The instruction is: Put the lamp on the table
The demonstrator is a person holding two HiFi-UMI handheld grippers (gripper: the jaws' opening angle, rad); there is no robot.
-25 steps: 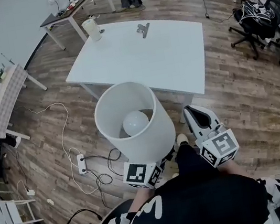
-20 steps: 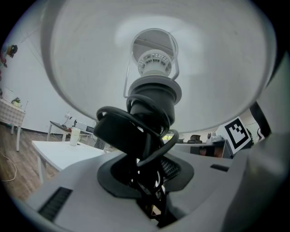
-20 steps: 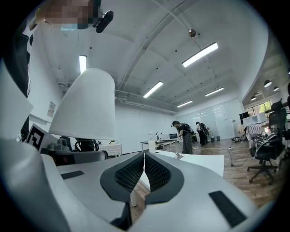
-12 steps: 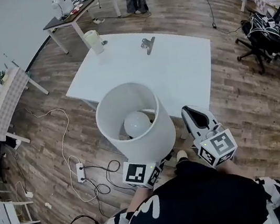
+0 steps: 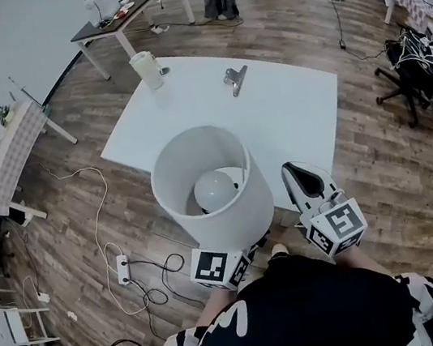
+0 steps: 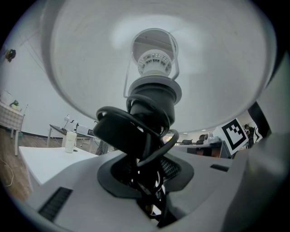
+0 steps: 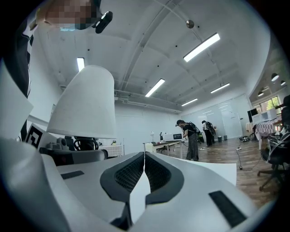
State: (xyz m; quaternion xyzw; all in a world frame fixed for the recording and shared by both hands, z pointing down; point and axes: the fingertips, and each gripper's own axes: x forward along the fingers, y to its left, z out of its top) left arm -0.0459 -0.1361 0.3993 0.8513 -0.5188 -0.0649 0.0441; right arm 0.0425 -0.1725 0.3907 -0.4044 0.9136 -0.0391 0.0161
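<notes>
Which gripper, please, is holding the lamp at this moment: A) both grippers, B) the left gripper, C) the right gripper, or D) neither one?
B: the left gripper is clamped on the cord-wrapped stem of the lamp, while the right gripper has its jaws together on nothing.

This is an open-plan office or lab workspace. It has a wood-plank floor (image 5: pixel 389 172), a white desk (image 5: pixel 289 115) mid-room and black office chairs (image 5: pixel 420 60) along one side. A power strip (image 5: pixel 123 268) trails cables, long strip lights (image 7: pixel 201 46) hang overhead, and people (image 7: pixel 190 136) stand by a far desk (image 5: pixel 120 16) cluttered with equipment.
</notes>
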